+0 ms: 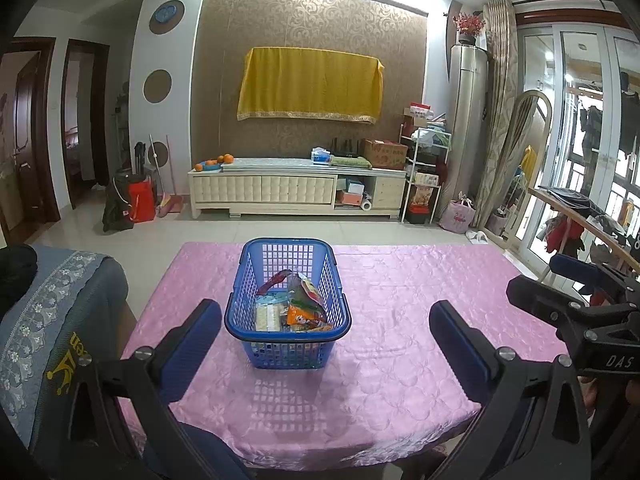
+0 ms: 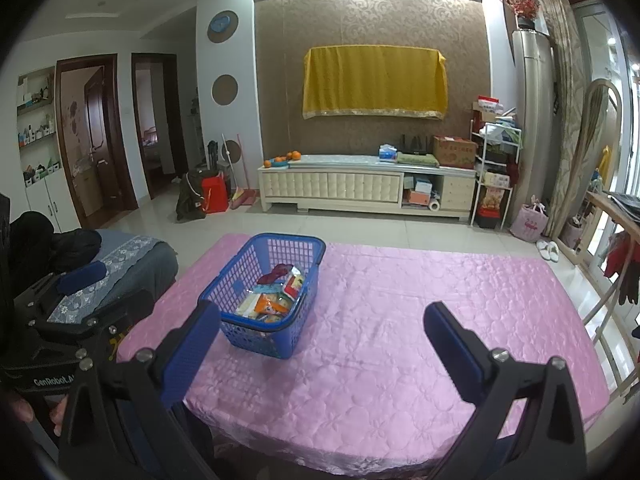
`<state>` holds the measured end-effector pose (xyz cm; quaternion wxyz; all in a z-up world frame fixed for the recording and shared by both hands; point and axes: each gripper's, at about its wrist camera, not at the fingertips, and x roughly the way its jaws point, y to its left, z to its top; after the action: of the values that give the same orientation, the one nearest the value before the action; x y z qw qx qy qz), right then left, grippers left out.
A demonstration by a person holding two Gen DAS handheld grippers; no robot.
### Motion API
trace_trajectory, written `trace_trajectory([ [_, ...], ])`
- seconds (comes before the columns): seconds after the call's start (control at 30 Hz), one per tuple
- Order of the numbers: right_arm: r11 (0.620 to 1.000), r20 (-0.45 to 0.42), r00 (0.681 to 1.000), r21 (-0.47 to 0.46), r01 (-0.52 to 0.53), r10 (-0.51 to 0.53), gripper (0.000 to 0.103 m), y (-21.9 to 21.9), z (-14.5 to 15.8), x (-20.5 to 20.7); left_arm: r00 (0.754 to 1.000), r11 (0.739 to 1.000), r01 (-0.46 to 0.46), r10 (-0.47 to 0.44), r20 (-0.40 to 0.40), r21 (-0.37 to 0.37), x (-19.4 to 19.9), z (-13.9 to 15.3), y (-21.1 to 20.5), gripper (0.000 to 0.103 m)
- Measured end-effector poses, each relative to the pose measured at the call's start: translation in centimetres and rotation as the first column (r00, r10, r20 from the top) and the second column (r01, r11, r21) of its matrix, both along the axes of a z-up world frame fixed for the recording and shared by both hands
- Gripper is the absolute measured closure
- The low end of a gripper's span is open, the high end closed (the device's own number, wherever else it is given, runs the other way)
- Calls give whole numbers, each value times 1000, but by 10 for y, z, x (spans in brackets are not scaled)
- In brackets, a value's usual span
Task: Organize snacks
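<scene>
1. On the pink surface (image 1: 400, 320), a blue basket (image 1: 288, 354) stood toward the left half, with the snack packets (image 1: 298, 306) piled loosely inside it.
2. Those packets looked light, soft and crinkly, likely slippery film; a pinch on a sealed edge or corner seemed the safest hold, since squeezing the middle could crush the contents.
3. As for the basket, its lattice walls looked stiff and light, and the dark rim (image 2: 256, 322) offered a firm place to grip.
4. Left gripper (image 1: 326, 330): fingers spread wide, holding nothing, touching nothing, short of the basket.
5. Right gripper (image 2: 322, 334): fingers equally wide apart and empty, beside the basket.
6. Exact packet count was hard to tell.
</scene>
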<state>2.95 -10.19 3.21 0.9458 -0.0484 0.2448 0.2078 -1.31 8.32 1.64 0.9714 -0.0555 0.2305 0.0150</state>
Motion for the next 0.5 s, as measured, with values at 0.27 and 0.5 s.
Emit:
trace_trajectory([
  [0.27,1000,-2,1000,-1,0,0,0,-1,0,-1,1000,1000,2,-2,-4,-8,1,-2,-1,0],
  [0.5,1000,-6,1000,-7,0,0,0,4,-1,0,1000,1000,20,-20,-15,-9,3,-5,-3,0],
])
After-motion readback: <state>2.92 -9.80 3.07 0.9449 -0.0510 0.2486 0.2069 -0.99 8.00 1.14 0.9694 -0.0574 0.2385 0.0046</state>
